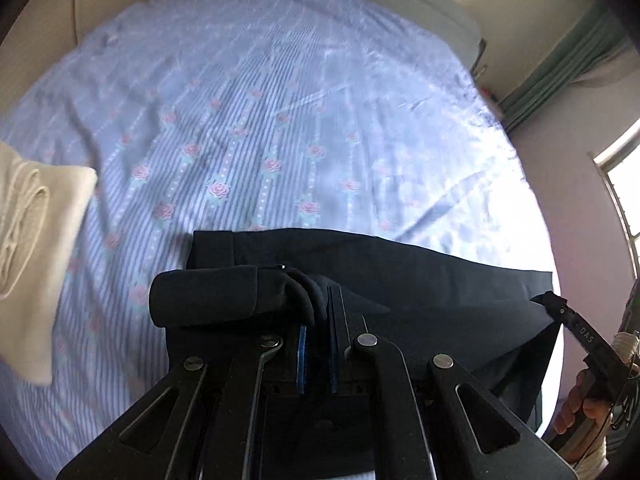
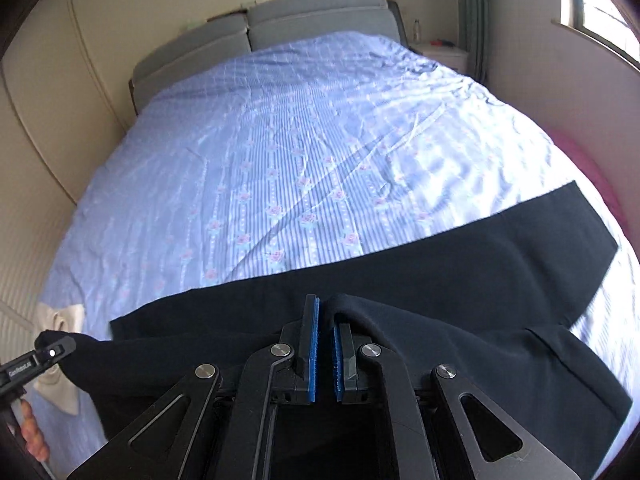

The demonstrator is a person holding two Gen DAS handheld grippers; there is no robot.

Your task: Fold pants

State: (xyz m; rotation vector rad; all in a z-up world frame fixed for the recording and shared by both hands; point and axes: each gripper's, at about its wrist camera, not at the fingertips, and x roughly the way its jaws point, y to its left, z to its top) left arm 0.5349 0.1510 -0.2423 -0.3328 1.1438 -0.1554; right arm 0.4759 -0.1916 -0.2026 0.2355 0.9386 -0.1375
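Note:
Dark navy pants point(image 1: 420, 280) lie across the near edge of a bed with a blue striped floral sheet point(image 1: 260, 128). My left gripper point(image 1: 318, 312) is shut on a bunched fold of the pants at the waistband end, lifted off the sheet. My right gripper point(image 2: 326, 320) is shut on an edge of the pants point(image 2: 460, 264), which drape over its right finger. The right gripper also shows in the left wrist view point(image 1: 560, 312), and the left gripper in the right wrist view point(image 2: 52, 350), each pinching dark cloth.
A folded cream garment point(image 1: 36, 248) lies on the sheet at the left, also in the right wrist view point(image 2: 60, 320). Grey headboard point(image 2: 300, 20) at the far end. Window point(image 2: 600, 4) and nightstand point(image 2: 444, 54) at the right.

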